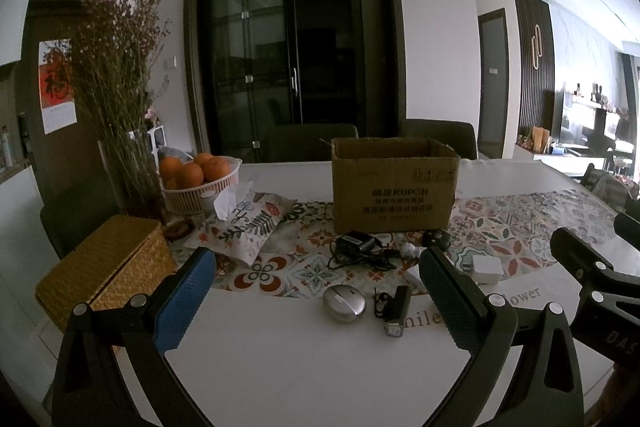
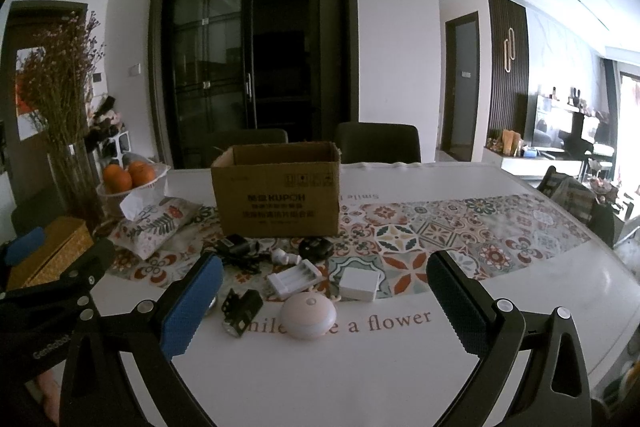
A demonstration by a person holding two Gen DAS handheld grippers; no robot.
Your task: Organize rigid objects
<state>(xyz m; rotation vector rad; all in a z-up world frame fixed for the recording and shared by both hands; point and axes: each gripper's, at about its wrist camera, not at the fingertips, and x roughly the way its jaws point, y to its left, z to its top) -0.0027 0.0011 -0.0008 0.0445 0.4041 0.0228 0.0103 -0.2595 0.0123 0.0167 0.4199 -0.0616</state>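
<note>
- Sitting at the far left of the table [image 1: 280,367] is one woven box [image 1: 106,267], with one glass vase of dried flowers [image 1: 120,107] behind it
- One white basket [image 1: 208,193] beside the vase holds oranges; four show clearly in the left wrist view, two in the right
- One patterned tissue pouch [image 1: 256,223] lies on the floral runner [image 2: 440,235] just in front of the basket
- The left gripper [image 1: 316,291] hovers low over the table with its two blue pads wide apart, holding nothing
- One open cardboard box [image 1: 394,183] stands upright mid-table on the runner, two dark chairs behind it
- The loose items lie in a cluster just in front of the box: one black adapter with coiled cable [image 1: 358,247], one silver oval device [image 1: 344,303], one small black clip-like gadget [image 1: 394,311], one white earbud-like piece [image 2: 286,258], one round black item [image 2: 316,247], one white four-slot battery charger [image 2: 294,281], one pink round device [image 2: 308,315] and one white square block [image 2: 359,285]
- The right gripper [image 2: 324,293] is likewise spread open and empty, the pink round device between its fingers
</note>
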